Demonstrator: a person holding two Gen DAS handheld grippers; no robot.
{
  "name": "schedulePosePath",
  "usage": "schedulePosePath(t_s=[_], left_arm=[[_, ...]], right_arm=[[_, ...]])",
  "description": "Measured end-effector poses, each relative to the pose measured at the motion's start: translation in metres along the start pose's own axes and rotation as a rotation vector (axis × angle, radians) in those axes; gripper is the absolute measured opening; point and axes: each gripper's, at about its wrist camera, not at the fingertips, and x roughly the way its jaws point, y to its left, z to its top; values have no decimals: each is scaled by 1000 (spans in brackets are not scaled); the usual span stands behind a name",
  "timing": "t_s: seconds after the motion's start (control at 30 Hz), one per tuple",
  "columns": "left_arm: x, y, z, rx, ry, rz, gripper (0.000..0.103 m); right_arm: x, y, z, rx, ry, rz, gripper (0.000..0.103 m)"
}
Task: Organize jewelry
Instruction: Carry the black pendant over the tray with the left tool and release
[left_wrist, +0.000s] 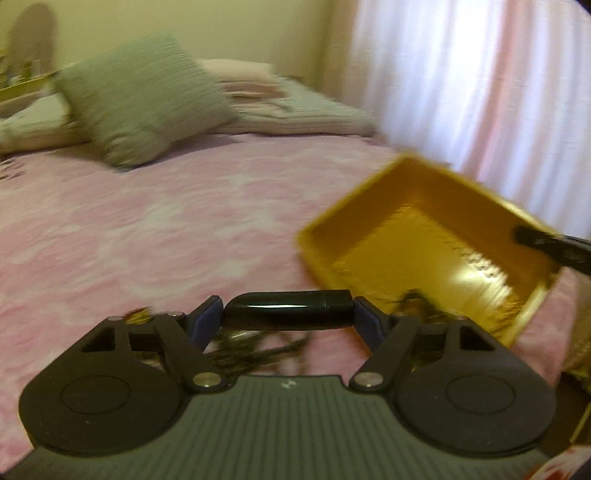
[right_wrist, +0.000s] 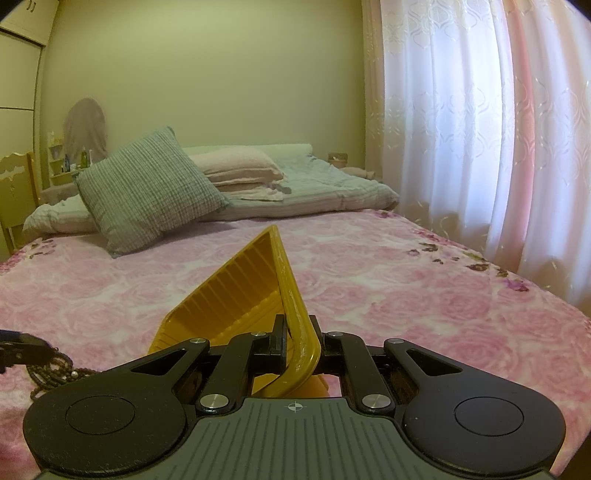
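On the pink bedspread (right_wrist: 369, 280) at the left, the left gripper (left_wrist: 288, 314) is pinching a black glossy tube (left_wrist: 288, 308) by its two ends, with a dark bead necklace (right_wrist: 51, 369) trailing limp beneath it; the tube is likely light, stiff and slippery, the beads loose and prone to tangling. Further right, the right gripper (right_wrist: 299, 343) is clamping the rim of a tilted yellow tray (right_wrist: 236, 291), probably thin, light plastic best held by that edge.

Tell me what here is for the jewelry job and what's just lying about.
For the job: black tube in the left jaws, yellow tray in the right jaws, beads.
Lying about: cushion, pillows, curtain.
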Motion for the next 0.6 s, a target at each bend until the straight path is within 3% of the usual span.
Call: schedulePosePath(t_s=[0.23, 0.6], left_arm=[[30, -49, 12, 79, 11, -119, 74], [65, -70, 18, 114, 37, -188, 74]], right_arm=[[-1, 1, 0, 0, -2, 4, 10], [-1, 4, 1, 4, -1, 5, 10]])
